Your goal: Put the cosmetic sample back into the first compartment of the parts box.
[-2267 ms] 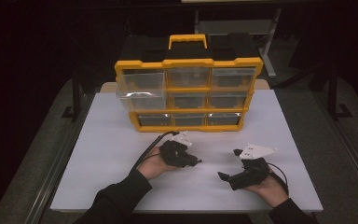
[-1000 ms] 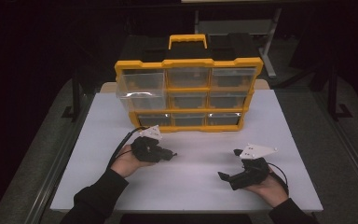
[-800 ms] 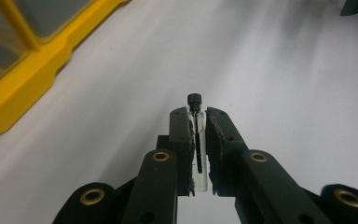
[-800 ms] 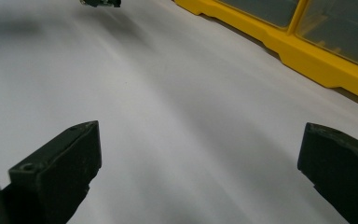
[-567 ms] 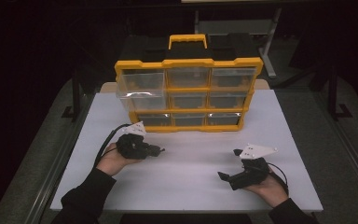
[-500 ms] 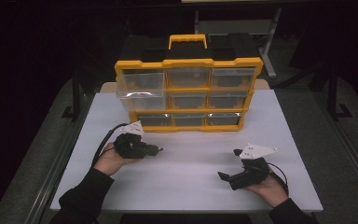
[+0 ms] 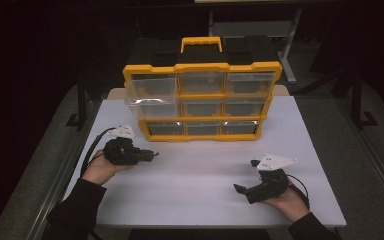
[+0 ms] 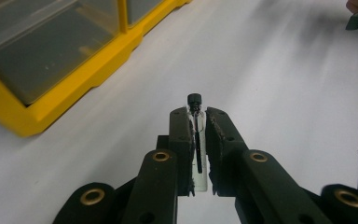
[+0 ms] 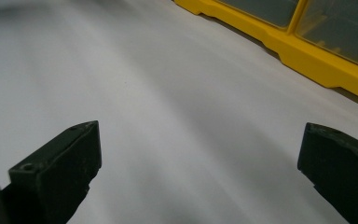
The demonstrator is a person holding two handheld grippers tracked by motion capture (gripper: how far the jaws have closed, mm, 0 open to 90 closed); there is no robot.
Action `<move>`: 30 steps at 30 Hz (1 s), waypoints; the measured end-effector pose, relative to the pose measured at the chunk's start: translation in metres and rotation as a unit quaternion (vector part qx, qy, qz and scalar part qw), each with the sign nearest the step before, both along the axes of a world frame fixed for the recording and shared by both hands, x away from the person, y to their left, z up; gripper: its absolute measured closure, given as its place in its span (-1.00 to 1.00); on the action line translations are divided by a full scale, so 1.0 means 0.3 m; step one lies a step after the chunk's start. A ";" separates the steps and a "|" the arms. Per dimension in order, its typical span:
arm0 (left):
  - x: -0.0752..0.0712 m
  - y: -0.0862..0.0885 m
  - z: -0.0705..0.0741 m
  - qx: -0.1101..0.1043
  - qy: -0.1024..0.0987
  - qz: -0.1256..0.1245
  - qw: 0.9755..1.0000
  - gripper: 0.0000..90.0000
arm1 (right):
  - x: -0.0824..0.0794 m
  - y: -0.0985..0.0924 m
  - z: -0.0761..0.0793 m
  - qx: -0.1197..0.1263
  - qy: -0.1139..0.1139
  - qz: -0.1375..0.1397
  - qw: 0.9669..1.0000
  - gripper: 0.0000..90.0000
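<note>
A yellow organizer case with clear drawers stands upright at the back of the white table. My left gripper is shut on a small clear vial with a black cap, held lengthwise between the pads. In the high view this left gripper hovers at the table's left, in front of the case's lower left corner, pointing right. My right gripper rests open at the front right, jaws wide apart with only bare table between them.
The case's top left drawer sticks out a little from its front. The case's yellow base lies ahead of the right gripper. Metal rails run along both sides of the table.
My left gripper has moved left and slightly away from me with the vial still in it. The right gripper has stayed put.
</note>
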State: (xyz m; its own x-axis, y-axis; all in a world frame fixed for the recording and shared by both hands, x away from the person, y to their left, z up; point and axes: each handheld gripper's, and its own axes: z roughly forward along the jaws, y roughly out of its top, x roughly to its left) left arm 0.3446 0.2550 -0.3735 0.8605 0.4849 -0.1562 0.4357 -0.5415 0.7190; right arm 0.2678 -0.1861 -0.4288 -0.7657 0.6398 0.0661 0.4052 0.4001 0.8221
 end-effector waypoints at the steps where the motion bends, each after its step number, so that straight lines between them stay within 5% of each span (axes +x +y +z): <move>1: 0.000 0.000 0.000 0.000 0.000 0.000 1.000 0.79 | 0.000 0.000 0.000 0.000 0.000 0.000 1.000 -1.00; 30: 0.006 0.123 0.140 0.003 -0.011 0.034 0.999 0.79 | -0.001 0.001 -0.001 -0.002 0.001 0.000 1.000 -1.00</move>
